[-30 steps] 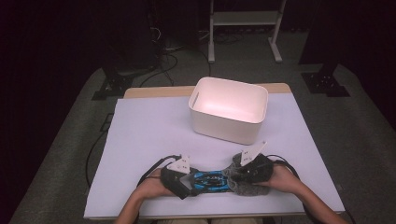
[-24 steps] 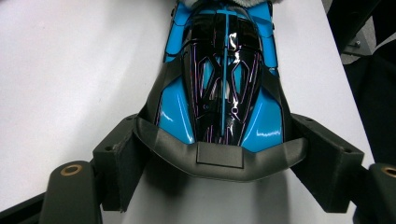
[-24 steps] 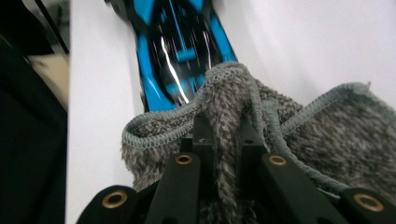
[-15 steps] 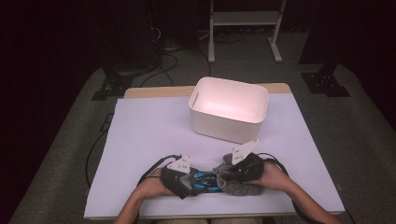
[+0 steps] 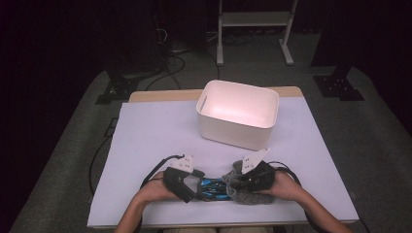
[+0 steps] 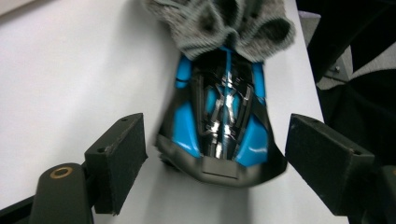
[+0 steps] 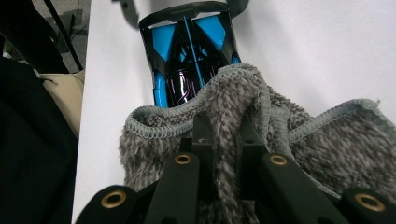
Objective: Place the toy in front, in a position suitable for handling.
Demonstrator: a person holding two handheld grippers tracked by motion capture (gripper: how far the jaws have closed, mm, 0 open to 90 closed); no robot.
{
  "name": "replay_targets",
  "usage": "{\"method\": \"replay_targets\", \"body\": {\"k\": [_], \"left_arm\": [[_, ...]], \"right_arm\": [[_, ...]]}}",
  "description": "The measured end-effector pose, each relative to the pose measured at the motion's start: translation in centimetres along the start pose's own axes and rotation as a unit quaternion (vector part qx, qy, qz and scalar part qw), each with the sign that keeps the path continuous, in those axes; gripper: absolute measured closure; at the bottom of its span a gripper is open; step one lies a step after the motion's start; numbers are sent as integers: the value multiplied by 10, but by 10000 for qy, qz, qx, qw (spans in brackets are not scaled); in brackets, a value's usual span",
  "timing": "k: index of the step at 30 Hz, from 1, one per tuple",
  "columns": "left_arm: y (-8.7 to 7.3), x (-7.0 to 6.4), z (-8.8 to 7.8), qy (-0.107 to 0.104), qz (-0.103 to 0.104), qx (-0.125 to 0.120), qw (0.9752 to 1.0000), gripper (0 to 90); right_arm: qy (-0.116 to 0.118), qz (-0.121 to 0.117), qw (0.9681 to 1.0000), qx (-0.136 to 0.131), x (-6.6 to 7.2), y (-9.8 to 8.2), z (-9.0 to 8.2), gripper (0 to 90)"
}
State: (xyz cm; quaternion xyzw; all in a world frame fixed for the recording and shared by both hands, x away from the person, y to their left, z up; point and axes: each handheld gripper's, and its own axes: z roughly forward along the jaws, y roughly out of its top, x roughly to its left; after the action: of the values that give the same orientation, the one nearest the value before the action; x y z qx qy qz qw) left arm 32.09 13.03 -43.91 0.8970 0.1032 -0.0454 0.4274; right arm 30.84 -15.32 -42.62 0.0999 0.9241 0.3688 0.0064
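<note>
Toy car lies lengthwise between your left gripper's spread, just-widening jaws, untouched; your right gripper pinches the grey cloth at its far end

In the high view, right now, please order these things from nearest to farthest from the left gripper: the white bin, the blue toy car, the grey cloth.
1. blue toy car: between the left gripper jaws.
2. grey cloth: past the car, at the right gripper.
3. white bin: far side of the table.

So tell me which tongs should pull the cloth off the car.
Right. The right tongs are shut on the fuzzy grey knitted cloth draped over the blue-and-black toy car; the left tongs stand open around the car, their jaws having just widened.
</note>
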Motion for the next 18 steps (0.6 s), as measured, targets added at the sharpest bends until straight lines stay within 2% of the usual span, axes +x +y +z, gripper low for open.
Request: {"method": "replay_targets", "body": {"k": [2, 4, 5, 7, 8, 10, 14, 17, 18], "left_arm": [[2, 3, 0, 35, -10, 40, 10000, 200], [6, 9, 3, 0, -178, 74, 9998, 214], [6, 9, 3, 0, -178, 74, 9998, 217], [7, 11, 8, -15, -226, 281, 9993, 218], [7, 11, 12, -47, -318, 373, 9988, 229], [6, 11, 13, -50, -354, 358, 9987, 238], [6, 10, 13, -83, -364, 352, 9987, 260], [8, 9, 13, -88, -276, 378, 9989, 293], [10, 7, 13, -55, -184, 412, 9990, 293]], "right_arm": [[2, 2, 10000, 0, 0, 0, 0, 813], [-1, -20, 10000, 6, 1, 2, 2, 814], [-3, 8, 10000, 13, 1, 2, 2, 814], [6, -29, 10000, 19, 1, 3, 2, 814], [0, -19, 10000, 58, 1, 5, 2, 816], [-31, -34, 10000, 55, -1, 6, 1, 817], [-18, 73, 9999, -69, -6, 8, 0, 817], [107, 115, 9999, -49, -7, 7, 3, 817], [127, 129, 9998, -46, -6, 6, 4, 818]]}}
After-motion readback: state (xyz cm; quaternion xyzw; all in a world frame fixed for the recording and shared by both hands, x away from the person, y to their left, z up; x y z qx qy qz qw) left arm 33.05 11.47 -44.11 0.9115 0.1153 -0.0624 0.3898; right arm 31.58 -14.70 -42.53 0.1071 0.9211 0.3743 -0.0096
